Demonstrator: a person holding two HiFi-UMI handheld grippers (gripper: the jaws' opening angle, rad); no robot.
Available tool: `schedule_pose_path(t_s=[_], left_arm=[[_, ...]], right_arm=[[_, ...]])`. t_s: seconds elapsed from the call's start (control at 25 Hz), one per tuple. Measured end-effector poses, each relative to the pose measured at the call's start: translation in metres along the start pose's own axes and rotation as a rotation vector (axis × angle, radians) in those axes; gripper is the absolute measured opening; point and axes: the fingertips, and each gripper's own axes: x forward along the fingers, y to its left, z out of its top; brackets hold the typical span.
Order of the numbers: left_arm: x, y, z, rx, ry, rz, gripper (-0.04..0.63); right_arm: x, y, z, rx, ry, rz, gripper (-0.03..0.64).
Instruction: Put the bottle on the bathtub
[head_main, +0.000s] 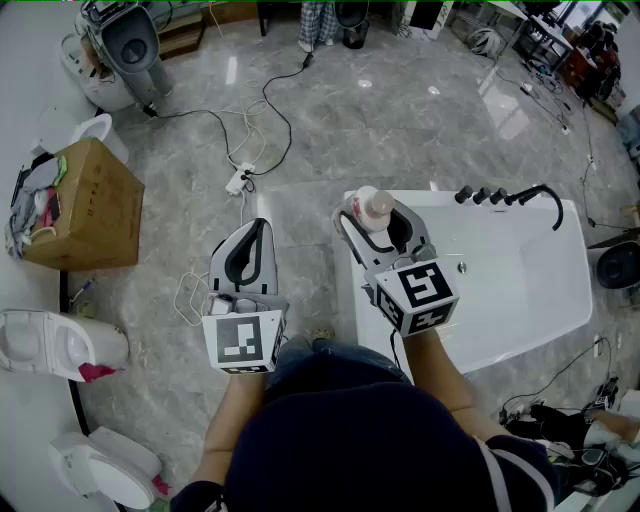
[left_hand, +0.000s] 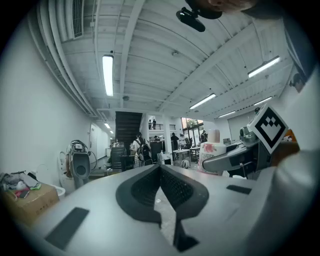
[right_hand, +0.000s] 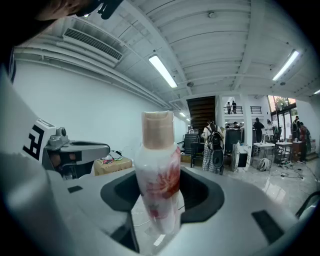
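Observation:
A white bottle (head_main: 373, 206) with a red flower print and a beige cap stands upright between the jaws of my right gripper (head_main: 378, 222), which is shut on it. In the head view it hangs over the near left corner of the white bathtub (head_main: 520, 322). The right gripper view shows the bottle (right_hand: 160, 172) gripped at its lower body by the right gripper (right_hand: 162, 192). My left gripper (head_main: 254, 243) is held level beside it, left of the tub and over the floor, with its jaws together and nothing in them. In the left gripper view, the left gripper (left_hand: 161, 171) is shut and the bottle (left_hand: 212, 150) shows to its right.
A black faucet (head_main: 543, 194) and knobs (head_main: 481, 195) sit on the tub's far rim. A cardboard box (head_main: 88, 205) and toilets (head_main: 55, 345) stand at the left. A power strip (head_main: 238, 180) and cables lie on the marble floor.

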Motion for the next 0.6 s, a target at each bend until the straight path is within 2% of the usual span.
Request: schedule_pose_path(t_s=[0.28,0.6], left_arm=[[0.029,-0.002,-0.002,0.012,0.004,-0.011,0.023],[0.089,0.049,-0.014,-0.015,-0.008,-0.02,0.023]], right_arm=[[0.015,-0.021,0.004,-0.002,-0.022,-0.007,0.241],[0.081,-0.042,0.015,-0.028,-0.009,-0.029,0.239]])
